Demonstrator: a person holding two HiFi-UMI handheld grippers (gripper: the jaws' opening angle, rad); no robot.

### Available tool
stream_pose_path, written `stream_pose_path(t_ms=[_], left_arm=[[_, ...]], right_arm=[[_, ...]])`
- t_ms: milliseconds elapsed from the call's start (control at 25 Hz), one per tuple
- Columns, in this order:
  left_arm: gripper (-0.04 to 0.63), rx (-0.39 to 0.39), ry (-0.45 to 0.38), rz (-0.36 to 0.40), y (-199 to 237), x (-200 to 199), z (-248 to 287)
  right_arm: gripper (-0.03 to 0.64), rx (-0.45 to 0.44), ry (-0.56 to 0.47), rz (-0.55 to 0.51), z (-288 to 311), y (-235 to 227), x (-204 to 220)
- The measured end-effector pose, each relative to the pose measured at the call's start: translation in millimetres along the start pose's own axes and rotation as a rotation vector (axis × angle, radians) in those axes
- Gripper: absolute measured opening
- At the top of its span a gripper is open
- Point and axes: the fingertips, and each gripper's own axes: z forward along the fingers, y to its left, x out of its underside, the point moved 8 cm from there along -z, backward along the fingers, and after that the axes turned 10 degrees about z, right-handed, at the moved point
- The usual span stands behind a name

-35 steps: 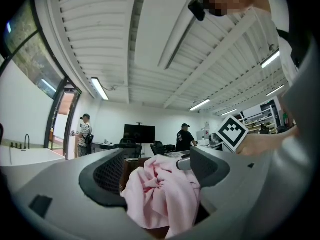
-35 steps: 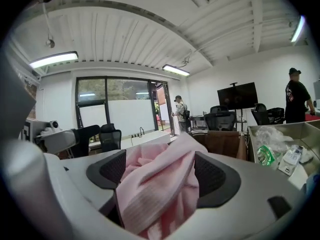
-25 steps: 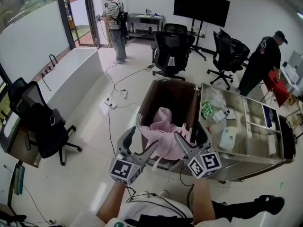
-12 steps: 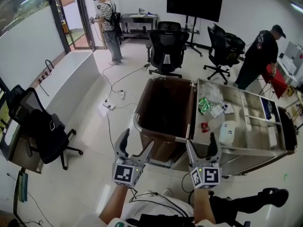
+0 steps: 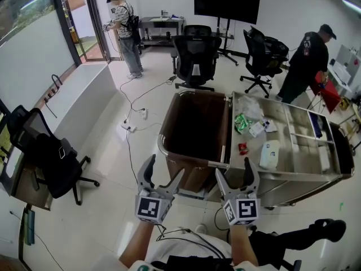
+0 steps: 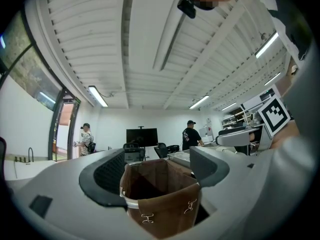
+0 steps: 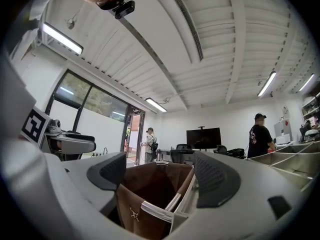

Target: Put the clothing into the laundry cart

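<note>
- Head view puts both tools on the near side of the laundry cart (image 5: 189,158), just short of its chrome rim; the left gripper (image 5: 164,167) sits toward the cart's near left corner and the right gripper (image 5: 233,169) toward its near right corner.
- Both grippers stand with jaws spread and nothing between the pads; each gripper view looks straight through the gap at the brown bag, so neither is carrying anything.
- Clothing shows in none of the views; the bag's inside is deep and dark, so if a garment lies in there it is sunk below what I can see; I cannot say for certain.
- As for why, the bag hangs wide open from its frame so things can be dropped in from above; to my eye the hands are held level and drawn back from the rim because a drop is finished or none is in hand.
- A steel trolley (image 5: 299,157) is joined to the cart's right side, its tray divided into compartments; a few small packets and white items lie in the part nearest the cart.
- Counted: two grippers; one cart; one trolley; three office chairs that I can make out, one (image 5: 53,160) well left of the cart, two (image 5: 194,58) (image 5: 264,52) beyond it.
- Also two people standing, one (image 5: 124,30) far beyond the cart's left side by the door, one (image 5: 309,58) beyond the trolley; and one dark screen (image 5: 227,3) on the far wall.
</note>
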Motion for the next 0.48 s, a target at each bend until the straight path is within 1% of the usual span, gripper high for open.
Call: stream_pose_path(t_ms=[200, 480], left_arm=[[0.390, 0.010, 0.013, -0.001, -0.6, 1.2, -5.2], [0.390, 0.023, 0.014, -0.014, -2.8, 5.5, -9.3]], right_arm=[[0.449, 0.005, 0.003, 0.023, -4.4, 3.5, 2.6], [0.449, 0.000, 0.006, 0.010, -6.9, 7.1, 3.0]])
